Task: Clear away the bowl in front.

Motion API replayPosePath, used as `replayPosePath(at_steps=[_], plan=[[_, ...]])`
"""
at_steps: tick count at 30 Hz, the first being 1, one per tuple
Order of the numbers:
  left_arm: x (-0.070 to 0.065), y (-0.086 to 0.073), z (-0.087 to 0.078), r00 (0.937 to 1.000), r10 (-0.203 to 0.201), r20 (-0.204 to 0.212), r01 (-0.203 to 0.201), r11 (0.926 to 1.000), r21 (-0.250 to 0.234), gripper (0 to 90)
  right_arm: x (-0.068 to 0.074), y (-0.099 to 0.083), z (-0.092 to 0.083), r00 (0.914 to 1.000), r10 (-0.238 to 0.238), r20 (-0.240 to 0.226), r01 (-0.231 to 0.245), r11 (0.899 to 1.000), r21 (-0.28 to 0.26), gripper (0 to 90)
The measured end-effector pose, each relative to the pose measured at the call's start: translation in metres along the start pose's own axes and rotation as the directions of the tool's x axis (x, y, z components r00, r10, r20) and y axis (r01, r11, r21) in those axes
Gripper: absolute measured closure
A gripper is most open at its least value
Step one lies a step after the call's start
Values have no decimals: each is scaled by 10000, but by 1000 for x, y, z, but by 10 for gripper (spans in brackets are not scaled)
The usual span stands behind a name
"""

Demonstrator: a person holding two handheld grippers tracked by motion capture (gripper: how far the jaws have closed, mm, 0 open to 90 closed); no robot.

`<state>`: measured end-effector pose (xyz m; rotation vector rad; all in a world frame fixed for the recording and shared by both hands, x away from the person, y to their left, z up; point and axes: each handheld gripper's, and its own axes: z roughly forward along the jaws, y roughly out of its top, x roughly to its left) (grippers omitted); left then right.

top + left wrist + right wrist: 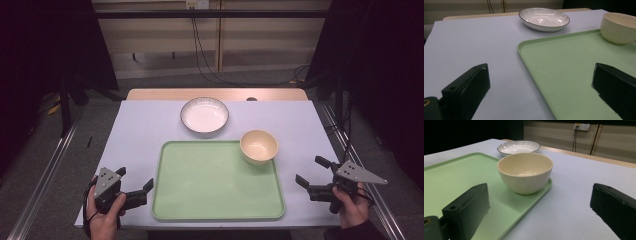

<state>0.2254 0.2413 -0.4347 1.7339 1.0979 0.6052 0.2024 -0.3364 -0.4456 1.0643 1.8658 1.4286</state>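
1. The left gripper (135, 179) was held at the near left of the table (145, 125), just beside the green tray's (215, 185) left rim. Its jaws stood wide apart and gripped nothing (its own view showed one jaw over bare table, the other over the tray, both cut off by the frame).
2. The right gripper (310, 172) sat at the near right, clear of the tray, jaws likewise spread wide and empty.
3. The cream bowl (258, 146) stood upright in the tray's far right corner; whether it overhung the rim could not be made out. Neither gripper touched it.
4. The white plate (204, 115) lay on the table just beyond the tray's far edge.
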Motion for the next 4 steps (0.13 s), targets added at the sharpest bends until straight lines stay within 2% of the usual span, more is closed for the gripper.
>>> replayPosePath(at_steps=[3,4], plan=[[-2,0,4,9999,98,97,-99,9998,175,17,-1,-1,1,9999,145,53,-146,9998,104,15],[-3,0,5,9996,167,226,-172,9996,218,17,-2,-1,1,10000,43,37,-44,9999,137,15]])
